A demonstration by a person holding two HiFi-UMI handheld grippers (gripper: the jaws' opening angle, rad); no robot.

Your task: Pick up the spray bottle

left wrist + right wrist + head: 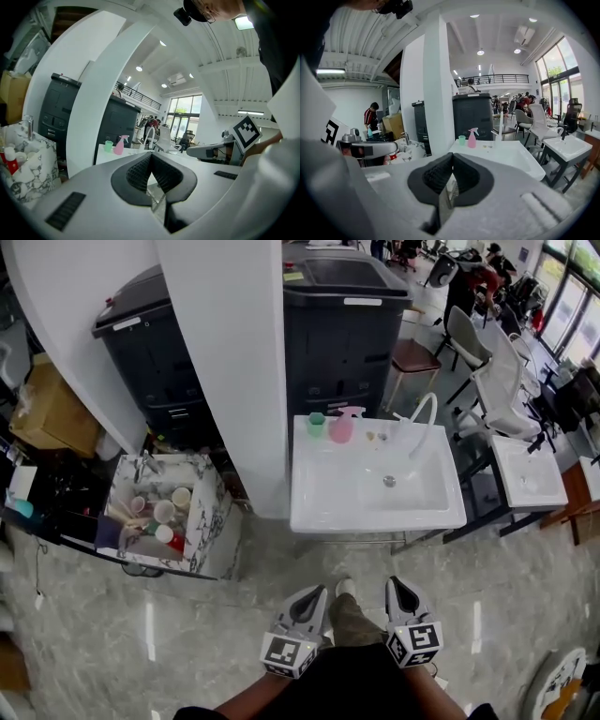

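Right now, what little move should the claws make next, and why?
Probably bring the right claw forward toward the sink: the spray bottle stands on its back edge beside a green cup, out of reach, and that claw is shut, empty.

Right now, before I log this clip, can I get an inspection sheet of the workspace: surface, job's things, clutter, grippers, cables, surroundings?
Surface: white sink standing on a shiny stone floor.
Job's things: pink spray bottle, upright on the sink's back ledge, untouched.
Clutter: green cup beside the bottle; white tap; patterned tub of cups to the left.
Grippers: left gripper and right gripper both shut, empty, held low, short of the sink.
Cables: nothing seen.
Surroundings: white pillar, dark bins, chairs, second sink, people far off.
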